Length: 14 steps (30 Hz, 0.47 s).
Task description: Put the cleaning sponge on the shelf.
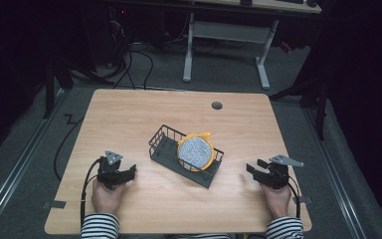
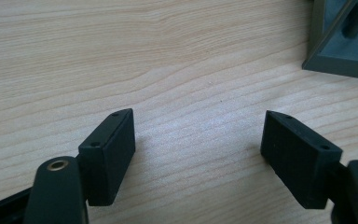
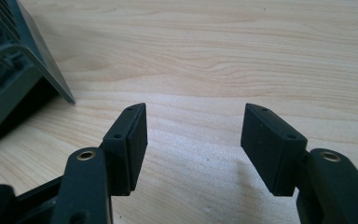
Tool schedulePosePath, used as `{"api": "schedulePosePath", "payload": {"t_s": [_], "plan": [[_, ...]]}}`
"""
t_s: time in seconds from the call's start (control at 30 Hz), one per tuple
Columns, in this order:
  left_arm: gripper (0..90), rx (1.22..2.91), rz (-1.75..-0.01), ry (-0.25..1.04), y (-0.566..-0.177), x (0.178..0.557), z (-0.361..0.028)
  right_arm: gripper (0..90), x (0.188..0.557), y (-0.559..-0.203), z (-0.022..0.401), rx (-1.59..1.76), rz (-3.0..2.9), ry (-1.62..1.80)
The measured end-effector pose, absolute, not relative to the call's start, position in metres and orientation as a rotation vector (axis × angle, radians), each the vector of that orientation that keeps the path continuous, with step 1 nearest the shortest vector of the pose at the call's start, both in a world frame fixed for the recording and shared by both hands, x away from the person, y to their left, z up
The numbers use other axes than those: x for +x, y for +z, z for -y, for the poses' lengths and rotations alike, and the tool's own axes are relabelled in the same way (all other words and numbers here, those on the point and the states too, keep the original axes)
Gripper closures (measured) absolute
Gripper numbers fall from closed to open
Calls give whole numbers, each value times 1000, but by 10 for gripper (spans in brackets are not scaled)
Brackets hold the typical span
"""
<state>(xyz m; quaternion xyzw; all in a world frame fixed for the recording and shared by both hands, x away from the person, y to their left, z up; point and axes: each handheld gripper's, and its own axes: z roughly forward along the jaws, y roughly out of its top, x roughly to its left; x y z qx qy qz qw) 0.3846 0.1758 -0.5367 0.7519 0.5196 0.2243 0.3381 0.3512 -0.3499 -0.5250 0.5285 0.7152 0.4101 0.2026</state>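
Item: wooden table [image 1: 129, 119], light grain, with one dark round grommet [image 1: 217, 105] near its far edge.

Item: dark wire basket [image 1: 166, 144], rectangular, set at an angle at mid-table. Contents: one round piece with a yellow rim and a speckled grey face [image 1: 196, 152], leaning tilted in the basket's right half, its top edge rising above the wire rim. What the piece is cannot be told from the high view; it may be a lid or a sieve. The left half of the basket holds nothing visible.

Item: left gripper [image 1: 129, 172], resting low on the table at the near left, well apart from the basket. Jaws stand wide apart with bare wood between them [image 2: 198, 140]; a corner of the basket [image 2: 340, 51] shows at the upper right of the left gripper view.

Item: right gripper [image 1: 252, 168], low at the near right, near the basket but not touching it. Jaws parted, nothing between them [image 3: 193, 140]; the basket's wall [image 3: 18, 79] shows at the left of the right gripper view.

Status, as judged: the round piece already sits in the basket and both grippers are empty and clear of it, so the placing looks done. If anything is left, it is perhaps settling the piece flat.
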Motion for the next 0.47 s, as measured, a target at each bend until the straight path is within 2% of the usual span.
{"api": "schedulePosePath", "payload": {"t_s": [0.47], "plan": [[269, 1958, -1354, 582, -537, 384, -176, 361, 355, -530, 331, 1415, -2093, 885]]}}
